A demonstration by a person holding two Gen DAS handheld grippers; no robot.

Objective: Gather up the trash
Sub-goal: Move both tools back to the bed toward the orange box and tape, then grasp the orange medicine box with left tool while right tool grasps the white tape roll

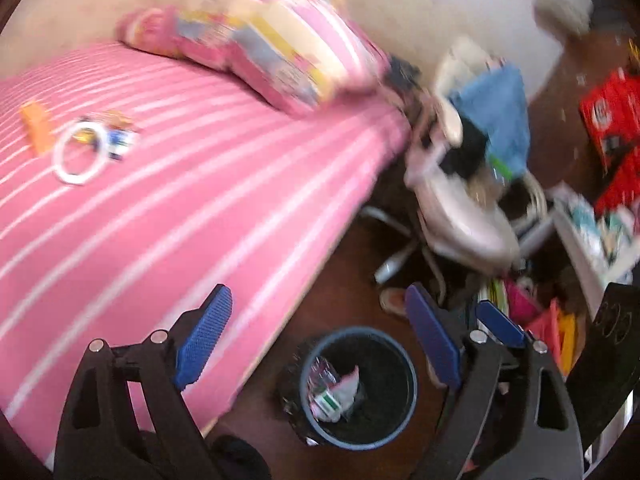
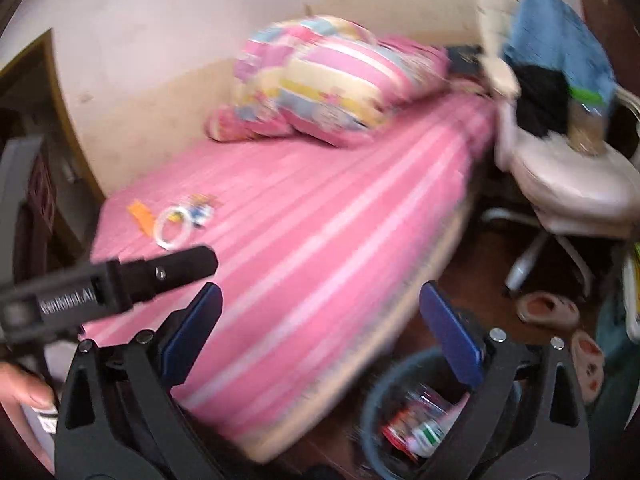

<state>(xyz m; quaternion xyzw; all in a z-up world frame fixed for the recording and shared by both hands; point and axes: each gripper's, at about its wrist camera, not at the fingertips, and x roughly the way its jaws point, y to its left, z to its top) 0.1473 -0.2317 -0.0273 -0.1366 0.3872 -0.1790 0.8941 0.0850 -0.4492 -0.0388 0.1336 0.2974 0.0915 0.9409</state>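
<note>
Both views are motion-blurred. The left hand-held gripper hangs with its blue-padded jaws spread wide and nothing between them, at the bottom of the left wrist view, above a dark round trash bin on the brown floor. Crumpled wrappers lie inside the bin. The right hand-held gripper is likewise spread apart and empty, low in the right wrist view, over the edge of the pink striped bed.

On the bed, at the left of the left wrist view, lie an orange scrap, a white ring and a small colourful wrapper just beside it. A patterned pillow sits at the top centre. A white swivel chair draped with blue cloth stands at the upper right of the right wrist view, with slippers on the floor near it.
</note>
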